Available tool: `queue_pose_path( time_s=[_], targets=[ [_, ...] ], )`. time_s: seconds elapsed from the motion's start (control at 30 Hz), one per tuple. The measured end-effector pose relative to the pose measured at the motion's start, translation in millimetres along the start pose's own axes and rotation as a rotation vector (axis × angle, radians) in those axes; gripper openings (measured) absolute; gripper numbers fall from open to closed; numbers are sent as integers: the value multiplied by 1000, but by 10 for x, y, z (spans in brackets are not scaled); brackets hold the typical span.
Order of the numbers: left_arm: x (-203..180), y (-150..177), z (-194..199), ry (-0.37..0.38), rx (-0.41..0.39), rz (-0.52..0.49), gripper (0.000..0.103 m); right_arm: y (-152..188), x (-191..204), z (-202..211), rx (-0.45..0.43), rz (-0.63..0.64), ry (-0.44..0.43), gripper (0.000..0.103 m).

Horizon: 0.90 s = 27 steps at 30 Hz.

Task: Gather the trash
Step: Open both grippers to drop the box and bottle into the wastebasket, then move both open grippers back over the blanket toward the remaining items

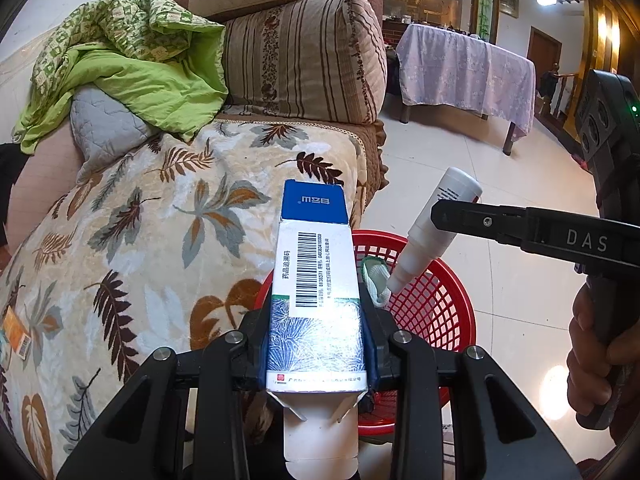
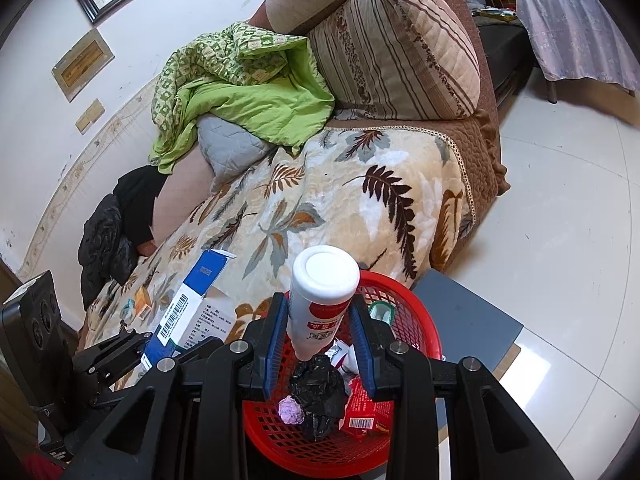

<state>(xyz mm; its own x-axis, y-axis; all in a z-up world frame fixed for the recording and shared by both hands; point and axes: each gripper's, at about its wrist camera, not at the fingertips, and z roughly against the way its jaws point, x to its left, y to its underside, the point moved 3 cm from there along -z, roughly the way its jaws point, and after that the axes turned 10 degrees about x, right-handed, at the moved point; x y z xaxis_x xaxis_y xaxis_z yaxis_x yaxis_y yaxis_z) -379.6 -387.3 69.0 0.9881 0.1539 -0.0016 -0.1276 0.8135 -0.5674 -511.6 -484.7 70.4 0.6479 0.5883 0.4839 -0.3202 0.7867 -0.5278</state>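
Note:
My left gripper (image 1: 318,312) is shut on a blue and white medicine box (image 1: 316,264), which sticks out forward over the sofa's edge beside a red mesh basket (image 1: 440,312). My right gripper (image 2: 318,304) is shut on a white bottle with a red label (image 2: 320,292), held neck down over the basket (image 2: 276,436). In the basket lie a black bag (image 2: 320,392), a purple crumpled ball (image 2: 291,410) and a red packet (image 2: 364,408). The left wrist view shows the bottle (image 1: 432,232) tilted above the basket. The right wrist view shows the box (image 2: 192,304) at lower left.
A sofa with a leaf-patterned blanket (image 2: 340,208), a green quilt (image 2: 248,92) and a striped cushion (image 2: 400,48) fills the left. Small orange packets (image 2: 142,302) lie on the blanket. The basket rests on a grey stool (image 2: 472,312). A cloth-covered table (image 1: 468,68) stands on the tiled floor.

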Motion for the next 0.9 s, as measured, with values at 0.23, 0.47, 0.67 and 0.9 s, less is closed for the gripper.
queue_pose_path(
  time_s=[0.23, 0.47, 0.67, 0.9],
  targets=[
    [-48, -5, -62, 12, 15, -4, 33, 6, -59, -72, 20, -15, 11, 34],
    [-9, -18, -24, 39, 3, 26, 57, 1, -88, -31, 21, -30, 54, 54],
    [232, 13, 154, 30, -23, 104, 58, -63, 32, -19, 24, -5, 76, 54],
    [887, 195, 555, -47, -82, 258, 69, -114, 561, -279, 79, 125, 83, 63]
  ],
)
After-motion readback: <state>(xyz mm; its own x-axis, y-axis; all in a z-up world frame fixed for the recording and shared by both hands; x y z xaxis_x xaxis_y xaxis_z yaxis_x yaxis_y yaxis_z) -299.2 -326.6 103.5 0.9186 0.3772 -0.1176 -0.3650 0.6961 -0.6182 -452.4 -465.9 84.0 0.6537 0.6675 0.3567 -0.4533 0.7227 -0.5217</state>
